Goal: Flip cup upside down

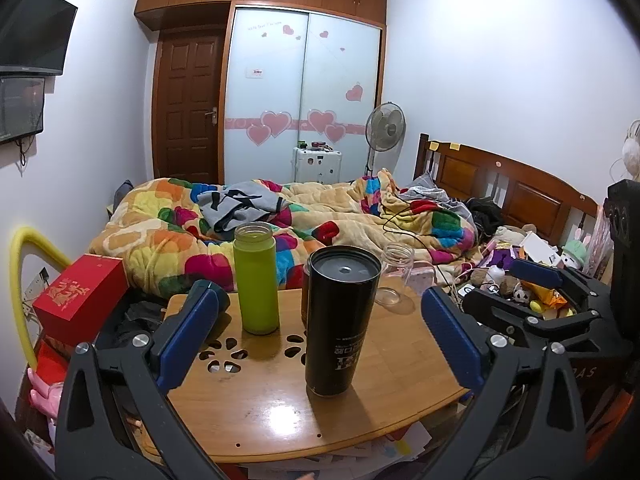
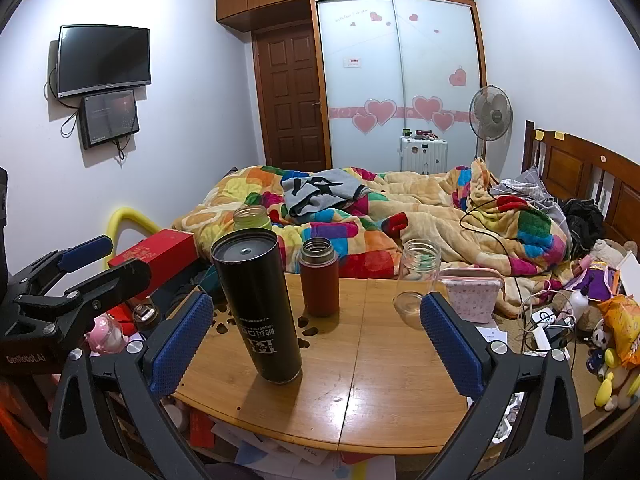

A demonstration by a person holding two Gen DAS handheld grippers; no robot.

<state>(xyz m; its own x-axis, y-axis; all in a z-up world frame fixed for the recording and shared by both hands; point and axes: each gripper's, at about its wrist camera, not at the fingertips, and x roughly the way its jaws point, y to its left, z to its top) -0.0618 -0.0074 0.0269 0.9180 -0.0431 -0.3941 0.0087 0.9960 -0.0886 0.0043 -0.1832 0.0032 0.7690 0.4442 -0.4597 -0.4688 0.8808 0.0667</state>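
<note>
A tall black cup (image 1: 338, 320) stands on the wooden table (image 1: 260, 412) with its printed text upside down; it also shows in the right wrist view (image 2: 258, 308). A green cup (image 1: 256, 278) stands behind it to the left, a brown-red cup (image 2: 319, 278) behind, and a clear glass jar (image 2: 416, 280) at the far right. My left gripper (image 1: 316, 324) is open, its blue pads either side of the black cup and nearer the camera. My right gripper (image 2: 316, 328) is open, with the black cup just inside its left pad. Neither holds anything.
A red box (image 1: 78, 298) sits off the table's left edge. A pink pouch (image 2: 472, 294) lies at the table's far right corner. Behind is a bed with a colourful blanket (image 2: 400, 216). Toys and cables (image 2: 580, 320) clutter the right side. Papers lie under the table.
</note>
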